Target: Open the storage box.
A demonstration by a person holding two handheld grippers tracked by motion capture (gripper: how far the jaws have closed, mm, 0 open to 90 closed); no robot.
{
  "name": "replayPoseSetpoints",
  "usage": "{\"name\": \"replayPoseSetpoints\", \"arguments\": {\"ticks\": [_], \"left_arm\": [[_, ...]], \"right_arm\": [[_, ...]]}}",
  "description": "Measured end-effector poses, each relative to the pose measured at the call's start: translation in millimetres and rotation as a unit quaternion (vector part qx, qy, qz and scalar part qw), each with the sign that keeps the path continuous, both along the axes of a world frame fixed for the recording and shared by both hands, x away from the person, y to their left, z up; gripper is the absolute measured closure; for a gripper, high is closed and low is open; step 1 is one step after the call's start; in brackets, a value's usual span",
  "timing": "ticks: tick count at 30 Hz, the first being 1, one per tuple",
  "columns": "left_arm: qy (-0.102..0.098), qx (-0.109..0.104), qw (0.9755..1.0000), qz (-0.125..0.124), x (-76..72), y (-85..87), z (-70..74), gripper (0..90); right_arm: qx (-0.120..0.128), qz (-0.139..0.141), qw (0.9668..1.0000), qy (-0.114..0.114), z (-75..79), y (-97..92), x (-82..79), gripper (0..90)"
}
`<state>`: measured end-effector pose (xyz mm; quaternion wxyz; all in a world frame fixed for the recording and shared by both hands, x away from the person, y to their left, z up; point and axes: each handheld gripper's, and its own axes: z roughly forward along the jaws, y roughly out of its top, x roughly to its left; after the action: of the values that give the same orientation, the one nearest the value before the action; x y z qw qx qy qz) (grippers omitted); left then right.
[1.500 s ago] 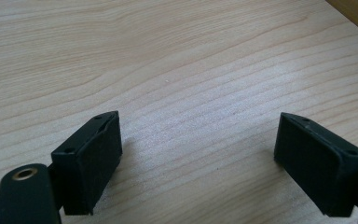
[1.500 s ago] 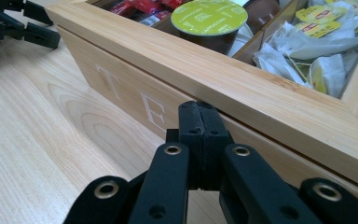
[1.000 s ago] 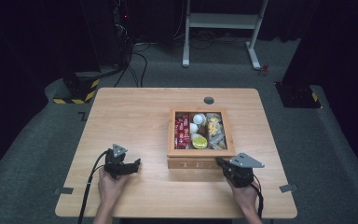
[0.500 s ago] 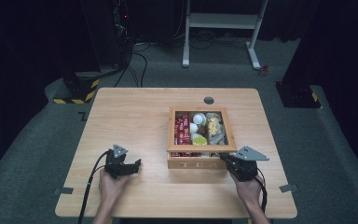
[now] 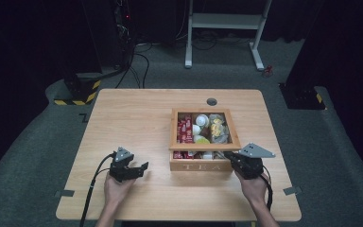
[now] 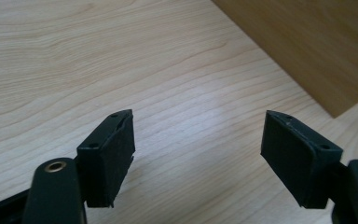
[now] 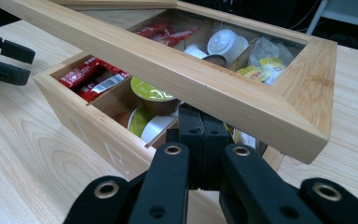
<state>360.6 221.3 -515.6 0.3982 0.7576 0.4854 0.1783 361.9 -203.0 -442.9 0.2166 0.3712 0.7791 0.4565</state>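
A wooden tea box (image 5: 201,166) stands right of the table's middle, marked TEA on its front. Its window lid (image 5: 205,144) is tilted up at the front, and a strip of contents shows beneath. My right gripper (image 5: 234,158) is at the box's front right corner. In the right gripper view its jaws are shut together, and the right gripper (image 7: 203,126) pokes in under the raised lid (image 7: 205,79). Red sachets (image 7: 91,77) and foil-topped pods (image 7: 151,93) fill the compartments. My left gripper (image 5: 142,168) rests on the table left of the box, open and empty (image 6: 198,154).
The left gripper view catches a corner of the box wall (image 6: 317,42) at upper right, above bare tabletop (image 6: 121,56). A round cable hole (image 5: 211,101) lies behind the box. Bare wood (image 5: 127,118) spreads over the table's left half. A white stand (image 5: 227,21) is on the floor beyond.
My right gripper has moved in against the box's front right corner, and the lid's front edge has come up. The left gripper has stayed put.
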Motion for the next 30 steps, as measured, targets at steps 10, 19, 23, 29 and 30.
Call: {"name": "replayPoseSetpoints", "arguments": {"ticks": [10, 19, 23, 29, 30], "left_arm": [[-0.030, -0.004, 0.9993, -0.021, -4.9, -7.7, 7.5, 32.4], [-0.062, 0.009, 0.9975, -0.034, -5.1, -20.9, 22.5, 34.3], [-0.053, -0.009, 0.9975, -0.047, 0.8, -29.0, 27.8, 33.6], [-0.049, -0.006, 0.9969, -0.061, 4.2, -38.9, 33.2, 31.0], [-0.049, -0.006, 0.9969, -0.061, 4.2, -38.9, 33.2, 30.4]], "right_arm": [[0.014, 0.000, 0.9999, 0.009, 5.9, -1.2, 5.2, 90.0], [0.018, -0.002, 0.9998, 0.013, 7.1, -1.4, 9.2, 90.0], [0.016, -0.004, 0.9998, 0.013, 9.6, -3.5, 12.6, 90.0], [0.026, -0.010, 0.9996, 0.010, 14.8, -7.4, 16.5, 90.0], [0.026, -0.010, 0.9996, 0.010, 14.8, -7.4, 16.5, 90.0]]}}
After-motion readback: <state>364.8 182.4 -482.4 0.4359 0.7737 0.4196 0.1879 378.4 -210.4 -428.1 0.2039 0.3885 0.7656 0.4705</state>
